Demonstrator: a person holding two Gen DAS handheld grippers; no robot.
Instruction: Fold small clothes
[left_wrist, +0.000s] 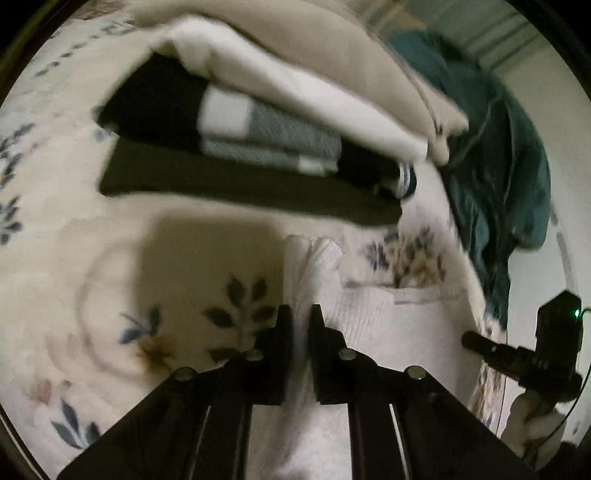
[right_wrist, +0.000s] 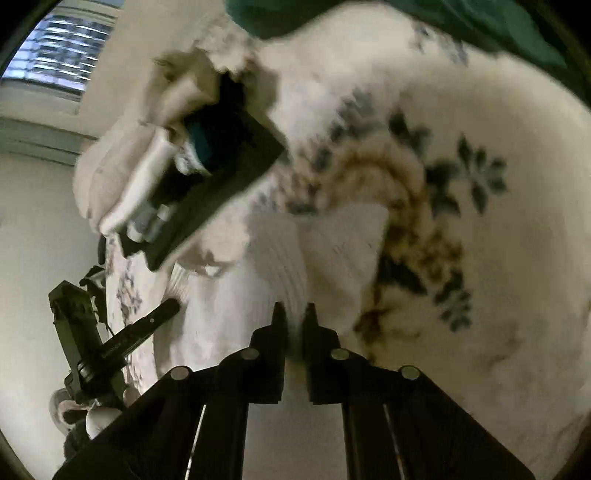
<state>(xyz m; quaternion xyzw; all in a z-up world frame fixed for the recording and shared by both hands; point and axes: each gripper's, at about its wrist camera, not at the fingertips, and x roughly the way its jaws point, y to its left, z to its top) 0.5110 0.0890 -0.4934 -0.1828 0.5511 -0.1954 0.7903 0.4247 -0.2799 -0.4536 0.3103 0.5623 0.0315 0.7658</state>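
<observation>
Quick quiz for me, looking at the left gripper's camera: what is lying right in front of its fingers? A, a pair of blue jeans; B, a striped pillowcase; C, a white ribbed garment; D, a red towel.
C: a white ribbed garment lies on the floral bedspread right at the left gripper, whose jaws are nearly together, with the folded pile lying beyond.

Floral bedspread (left_wrist: 55, 229) as work surface: cream, blue-grey leaf print, brownish flower accents. Teal blanket (left_wrist: 495, 155) bunched at its far edge. Pale plain wall (right_wrist: 33, 258) behind. Window with horizontal blinds (right_wrist: 62, 48) upper left in right wrist view, daylight coming through. Room otherwise dim.
</observation>
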